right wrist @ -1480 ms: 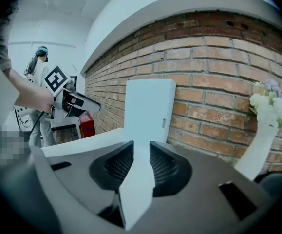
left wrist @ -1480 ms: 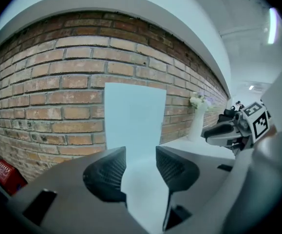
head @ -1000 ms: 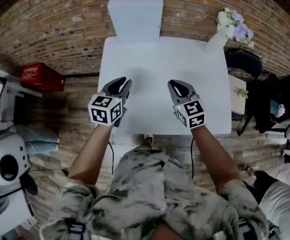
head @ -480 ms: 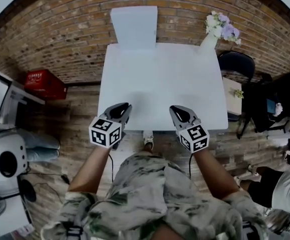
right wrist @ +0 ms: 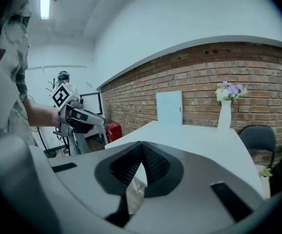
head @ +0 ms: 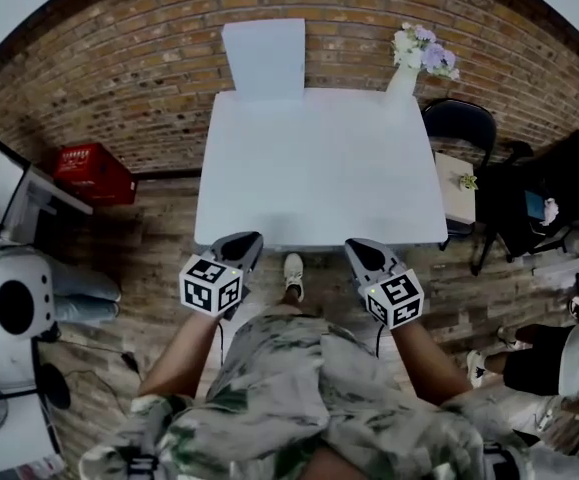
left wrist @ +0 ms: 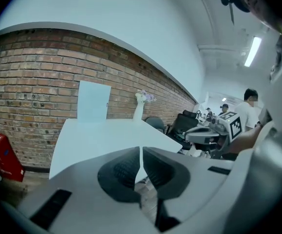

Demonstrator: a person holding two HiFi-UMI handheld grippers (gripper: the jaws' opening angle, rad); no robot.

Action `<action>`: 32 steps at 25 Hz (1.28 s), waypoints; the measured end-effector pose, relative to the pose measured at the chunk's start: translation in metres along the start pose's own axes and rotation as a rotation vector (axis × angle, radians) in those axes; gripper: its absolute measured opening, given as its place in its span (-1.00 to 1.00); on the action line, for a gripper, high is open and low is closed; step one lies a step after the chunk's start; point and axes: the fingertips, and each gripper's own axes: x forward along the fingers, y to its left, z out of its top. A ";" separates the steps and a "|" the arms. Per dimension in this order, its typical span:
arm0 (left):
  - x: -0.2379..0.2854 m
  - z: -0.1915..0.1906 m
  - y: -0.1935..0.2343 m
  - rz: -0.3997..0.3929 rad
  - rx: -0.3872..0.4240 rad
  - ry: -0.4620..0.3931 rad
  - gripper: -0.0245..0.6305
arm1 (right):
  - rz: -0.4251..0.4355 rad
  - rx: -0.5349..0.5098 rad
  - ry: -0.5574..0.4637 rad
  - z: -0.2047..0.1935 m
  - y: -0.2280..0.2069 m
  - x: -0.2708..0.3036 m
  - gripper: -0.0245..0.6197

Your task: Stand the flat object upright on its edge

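Nearest the camera, a camouflage garment [head: 299,388] and two bare forearms are seen. The left gripper [head: 247,238] and right gripper [head: 357,245] are held level with each other, just off the near edge of the white table [head: 319,168], above the plank floor [head: 159,268]. A shoe [head: 293,273] is noted between them.

A second ago both grippers were over the table's near part; they have been drawn back toward the body since, and no part of either now lies over the tabletop.

Left gripper [left wrist: 141,150]: jaws have just been closing and are now brought together, only a hairline slit left, nothing between them. Right gripper [right wrist: 141,145]: jaws closed tip to tip, empty.

The flat white panel [head: 263,58] is found at the table's far edge, well apart from both grippers, upright before the brick wall [head: 149,78] (whether it leans on the wall cannot be told). Its place on the table is unchanged from the earlier frames.

At the far right corner a vase [head: 409,63] of flowers is recorded. Beside the table, a red crate [head: 93,173] on the left and a dark chair [head: 459,123] on the right.
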 end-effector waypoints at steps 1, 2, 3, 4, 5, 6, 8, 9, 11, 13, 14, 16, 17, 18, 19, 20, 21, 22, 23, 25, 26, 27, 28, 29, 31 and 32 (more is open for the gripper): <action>-0.004 -0.004 -0.009 -0.007 -0.002 0.004 -0.81 | 0.002 0.008 0.002 -0.005 0.004 -0.008 -0.85; -0.009 -0.009 -0.016 -0.013 -0.004 0.009 -0.81 | 0.005 0.016 0.004 -0.010 0.009 -0.014 -0.86; -0.013 -0.015 -0.023 -0.017 -0.006 0.015 -0.82 | 0.010 0.026 0.006 -0.015 0.014 -0.020 -0.86; -0.017 -0.020 -0.030 -0.019 -0.006 0.022 -0.83 | 0.017 0.036 0.008 -0.020 0.020 -0.026 -0.86; -0.020 -0.026 -0.036 -0.020 -0.006 0.030 -0.83 | 0.026 0.046 0.010 -0.024 0.025 -0.031 -0.86; -0.022 -0.031 -0.042 -0.021 -0.005 0.038 -0.84 | 0.033 0.055 0.012 -0.028 0.029 -0.036 -0.86; -0.026 -0.038 -0.051 -0.028 -0.005 0.052 -0.84 | 0.045 0.069 0.015 -0.033 0.037 -0.044 -0.86; -0.027 -0.041 -0.055 -0.032 -0.007 0.057 -0.84 | 0.049 0.073 0.015 -0.036 0.041 -0.047 -0.86; -0.029 -0.046 -0.063 -0.041 -0.007 0.068 -0.85 | 0.056 0.078 0.016 -0.040 0.048 -0.053 -0.86; -0.029 -0.048 -0.070 -0.048 0.005 0.075 -0.85 | 0.060 0.081 0.013 -0.042 0.053 -0.060 -0.86; -0.028 -0.047 -0.074 -0.050 0.012 0.076 -0.85 | 0.061 0.082 0.011 -0.043 0.055 -0.063 -0.86; -0.027 -0.044 -0.084 -0.058 0.022 0.075 -0.85 | 0.060 0.089 0.007 -0.044 0.057 -0.072 -0.86; -0.027 -0.041 -0.089 -0.064 0.026 0.070 -0.85 | 0.061 0.094 0.007 -0.045 0.057 -0.076 -0.86; -0.027 -0.037 -0.095 -0.071 0.031 0.062 -0.85 | 0.062 0.098 0.006 -0.046 0.057 -0.078 -0.86; -0.027 -0.033 -0.099 -0.077 0.034 0.054 -0.85 | 0.066 0.102 0.005 -0.046 0.058 -0.079 -0.86; -0.028 -0.032 -0.102 -0.082 0.033 0.049 -0.85 | 0.072 0.103 0.004 -0.046 0.061 -0.078 -0.86; -0.030 -0.034 -0.103 -0.084 0.028 0.050 -0.85 | 0.080 0.102 0.004 -0.046 0.065 -0.076 -0.86; -0.033 -0.038 -0.103 -0.085 0.018 0.056 -0.85 | 0.087 0.098 0.004 -0.046 0.070 -0.074 -0.86; -0.035 -0.045 -0.102 -0.084 0.003 0.065 -0.85 | 0.093 0.093 0.004 -0.046 0.075 -0.073 -0.86; -0.038 -0.056 -0.101 -0.083 -0.025 0.081 -0.85 | 0.100 0.086 0.003 -0.045 0.081 -0.073 -0.86; -0.039 -0.059 -0.100 -0.083 -0.031 0.086 -0.85 | 0.100 0.088 0.002 -0.045 0.082 -0.073 -0.86; -0.040 -0.060 -0.100 -0.082 -0.032 0.088 -0.85 | 0.099 0.092 0.003 -0.045 0.083 -0.074 -0.86; -0.041 -0.060 -0.099 -0.080 -0.030 0.090 -0.85 | 0.099 0.095 0.005 -0.046 0.083 -0.074 -0.86; -0.042 -0.059 -0.098 -0.079 -0.028 0.090 -0.85 | 0.099 0.095 0.007 -0.047 0.084 -0.073 -0.86; -0.043 -0.058 -0.098 -0.079 -0.025 0.088 -0.85 | 0.098 0.089 0.009 -0.048 0.084 -0.072 -0.86; -0.043 -0.058 -0.098 -0.080 -0.024 0.089 -0.85 | 0.098 0.085 0.008 -0.047 0.084 -0.072 -0.86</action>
